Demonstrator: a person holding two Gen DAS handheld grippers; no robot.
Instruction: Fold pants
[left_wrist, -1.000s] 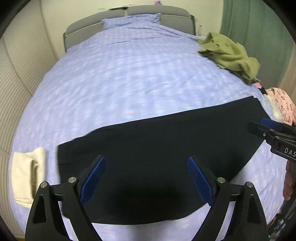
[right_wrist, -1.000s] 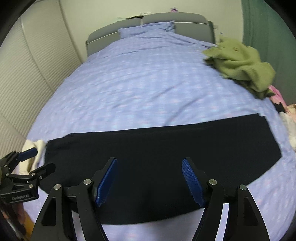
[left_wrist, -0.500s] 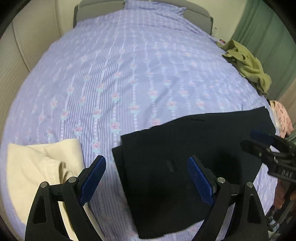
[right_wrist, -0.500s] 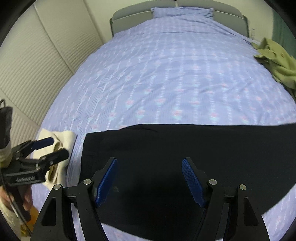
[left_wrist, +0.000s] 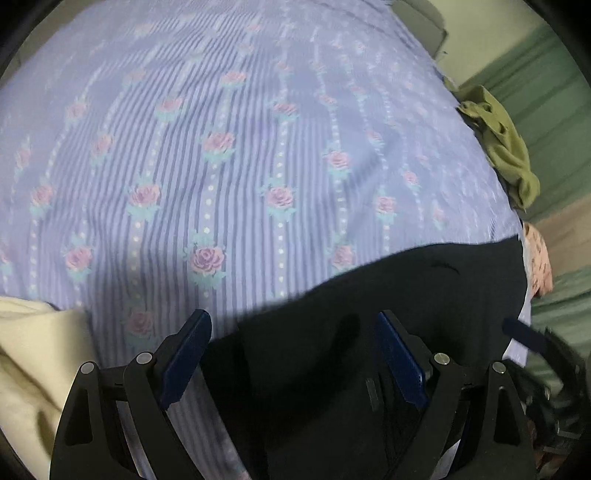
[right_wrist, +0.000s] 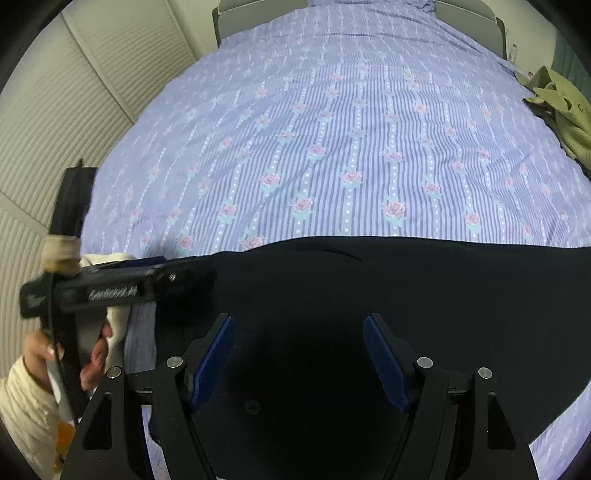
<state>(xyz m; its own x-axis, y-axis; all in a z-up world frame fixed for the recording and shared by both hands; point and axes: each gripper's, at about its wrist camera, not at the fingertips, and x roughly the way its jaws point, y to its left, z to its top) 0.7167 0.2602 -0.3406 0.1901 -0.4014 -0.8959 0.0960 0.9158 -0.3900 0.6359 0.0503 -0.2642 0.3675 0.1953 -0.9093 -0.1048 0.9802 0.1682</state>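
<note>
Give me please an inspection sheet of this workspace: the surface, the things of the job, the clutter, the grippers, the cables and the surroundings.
Surface: bed with a lilac striped cover printed with roses; grey headboard at the far end.
Job's things: black pants lying flat across the near edge of the bed.
Clutter: cream garment beside the pants' left end; olive green garment at the right edge; pink patterned cloth off the right side.
Grippers: left gripper open over the pants' left end; right gripper open over the pants; neither holds anything.
Cables: a thin black cord along the left gripper's handle.
Surroundings: ribbed white panels on the left, green curtain on the right.
</note>
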